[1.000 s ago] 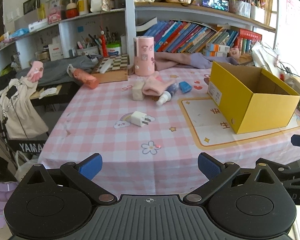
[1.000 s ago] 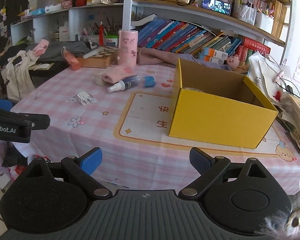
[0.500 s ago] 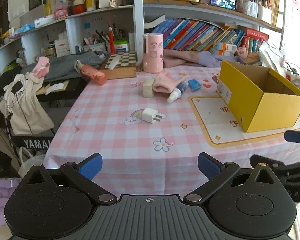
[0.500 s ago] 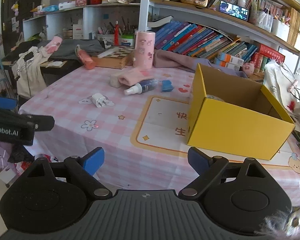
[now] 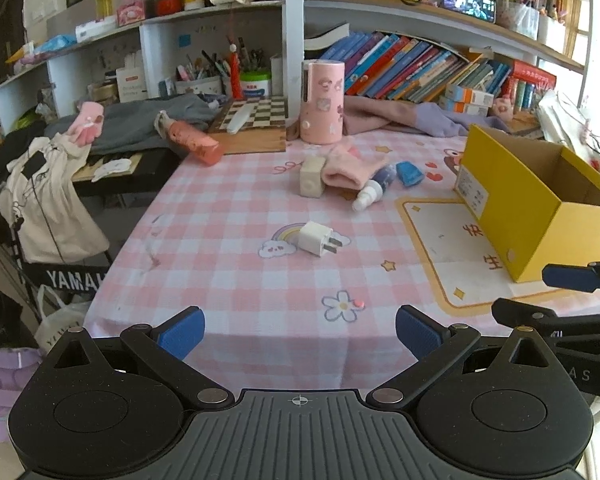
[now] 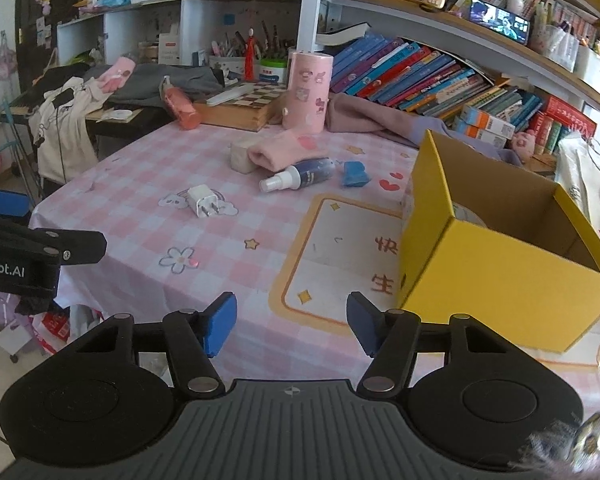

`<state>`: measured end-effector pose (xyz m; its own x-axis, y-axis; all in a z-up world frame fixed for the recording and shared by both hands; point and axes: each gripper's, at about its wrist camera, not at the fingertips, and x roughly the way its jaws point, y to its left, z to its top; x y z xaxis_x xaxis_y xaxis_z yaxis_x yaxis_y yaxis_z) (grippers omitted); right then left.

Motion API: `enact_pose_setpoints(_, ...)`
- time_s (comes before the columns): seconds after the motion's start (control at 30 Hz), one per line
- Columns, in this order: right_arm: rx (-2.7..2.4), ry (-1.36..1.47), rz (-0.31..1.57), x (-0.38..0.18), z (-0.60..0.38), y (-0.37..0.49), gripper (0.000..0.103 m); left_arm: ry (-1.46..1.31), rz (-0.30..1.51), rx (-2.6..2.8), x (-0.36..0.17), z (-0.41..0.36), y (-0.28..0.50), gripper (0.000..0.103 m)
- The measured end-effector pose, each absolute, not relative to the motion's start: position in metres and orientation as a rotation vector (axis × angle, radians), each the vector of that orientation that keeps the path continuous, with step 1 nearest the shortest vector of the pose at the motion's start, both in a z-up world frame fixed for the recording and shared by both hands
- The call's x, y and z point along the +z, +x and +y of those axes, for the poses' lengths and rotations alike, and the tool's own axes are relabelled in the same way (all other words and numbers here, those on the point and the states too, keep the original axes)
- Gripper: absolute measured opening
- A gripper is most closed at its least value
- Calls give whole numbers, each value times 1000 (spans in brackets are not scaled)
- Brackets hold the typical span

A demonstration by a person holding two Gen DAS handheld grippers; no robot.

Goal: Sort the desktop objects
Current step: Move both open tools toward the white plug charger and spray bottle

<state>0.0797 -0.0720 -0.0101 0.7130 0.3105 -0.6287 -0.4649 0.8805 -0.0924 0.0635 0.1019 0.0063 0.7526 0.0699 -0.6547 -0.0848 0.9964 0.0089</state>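
Note:
On the pink checked tablecloth (image 5: 228,240) lie a white plug charger (image 5: 315,237) (image 6: 202,205), a dark blue spray bottle (image 5: 374,186) (image 6: 300,175), a pink glove (image 5: 350,168) (image 6: 284,152), a beige block (image 5: 311,178) (image 6: 241,156) and a small blue object (image 5: 409,173) (image 6: 355,173). An open yellow box (image 5: 536,204) (image 6: 496,240) stands at the right. My left gripper (image 5: 300,332) is open and empty near the table's front edge. My right gripper (image 6: 292,324) is open and empty, in front of the box.
A tall pink cylinder (image 5: 322,102), a chessboard box (image 5: 256,124) and an orange-pink bottle (image 5: 192,142) stand at the back. Bookshelves (image 5: 420,68) rise behind. Clothes hang over a keyboard stand (image 5: 48,208) to the left of the table.
Both grippers have pulled back and risen a little from the table. The right gripper's jaws stand closer together than before. The objects have not moved.

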Motion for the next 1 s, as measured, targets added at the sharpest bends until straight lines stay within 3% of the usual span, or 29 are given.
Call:
enact_pose_setpoints(0.63, 437, -236, 617, 0, -37, 189, 56, -5, 746, 101, -4, 115, 152, 103)
enact_pose_setpoints(1.0, 489, -182, 698, -7, -20, 243, 56, 48, 807, 77, -25, 103, 195, 102)
